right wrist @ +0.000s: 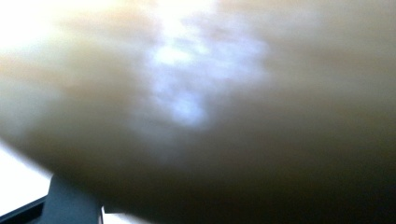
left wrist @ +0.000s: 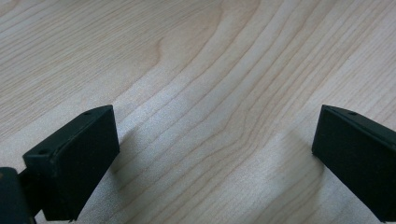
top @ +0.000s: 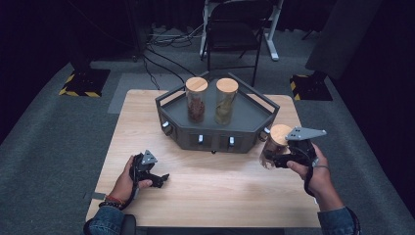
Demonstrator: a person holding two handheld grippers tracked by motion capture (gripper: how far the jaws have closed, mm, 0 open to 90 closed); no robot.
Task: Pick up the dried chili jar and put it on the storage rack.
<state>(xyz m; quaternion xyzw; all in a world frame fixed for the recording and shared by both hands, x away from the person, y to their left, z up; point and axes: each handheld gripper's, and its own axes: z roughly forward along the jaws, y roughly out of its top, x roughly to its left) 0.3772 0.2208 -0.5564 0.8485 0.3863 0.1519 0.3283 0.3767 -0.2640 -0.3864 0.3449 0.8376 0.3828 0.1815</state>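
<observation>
A glass jar [top: 275, 142] with a round wooden lid hangs tilted above the table's right side, just off the front right corner of the dark grey tray [top: 249, 116]. My right gripper [top: 275, 159] is shut on this jar from the right. In the right gripper view the jar [right wrist: 196, 93] is a close brown blur. Two more lidded jars [top: 196, 100] [top: 226, 102] stand upright side by side at the back of the tray. My left gripper [top: 157, 179] rests on the wooden table [top: 147, 127] at the front left, open, with bare wood between its fingers [left wrist: 74, 158].
The tray has raised rails along its back and sides and stands at the middle back of the table. A black folding chair [top: 234, 34] and floor cables [top: 166, 39] lie beyond the far edge. Grey carpet surrounds the table.
</observation>
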